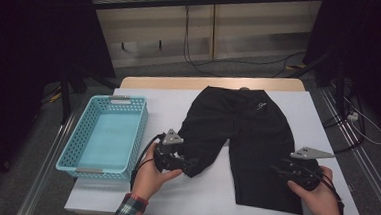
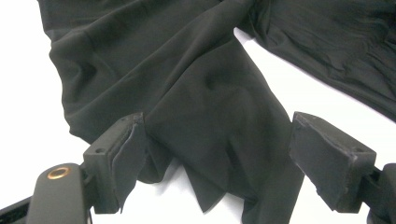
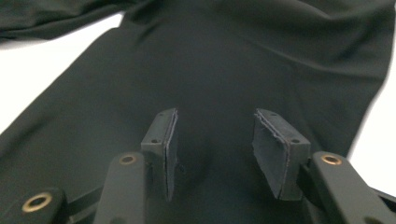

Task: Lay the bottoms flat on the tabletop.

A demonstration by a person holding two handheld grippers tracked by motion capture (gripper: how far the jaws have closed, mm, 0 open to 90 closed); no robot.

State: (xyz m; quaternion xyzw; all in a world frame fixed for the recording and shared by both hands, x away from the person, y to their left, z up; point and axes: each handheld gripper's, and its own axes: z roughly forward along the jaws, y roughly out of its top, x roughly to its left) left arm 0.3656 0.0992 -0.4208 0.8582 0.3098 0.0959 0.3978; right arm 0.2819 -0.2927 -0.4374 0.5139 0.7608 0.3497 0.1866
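tabletop (image 1: 173, 196): white sheet over a wooden top, carrying the shorts and the basket
shorts (image 1: 247, 126): black, spread flat at the middle and right of the tabletop, waistband at the far edge, both legs pointing near; the right leg lies smooth and straight, the left leg is rumpled and bunched at its hem, which lies just right of the left claw
basket (image 1: 75, 161): light blue plastic with perforated walls, at the left of the tabletop, just left of the left claw and well apart from the shorts
left claw (image 1: 187, 165): in the left hand (image 1: 149, 177), at the hem of the left leg; jaws stand wide apart with the crumpled hem (image 2: 219, 158) between them, the pads not pressing on the cloth
right claw (image 1: 277, 169): in the right hand (image 1: 318, 195), over the near part of the right leg; jaws partly open above the flat cloth (image 3: 215, 93), nothing gripped between the pads
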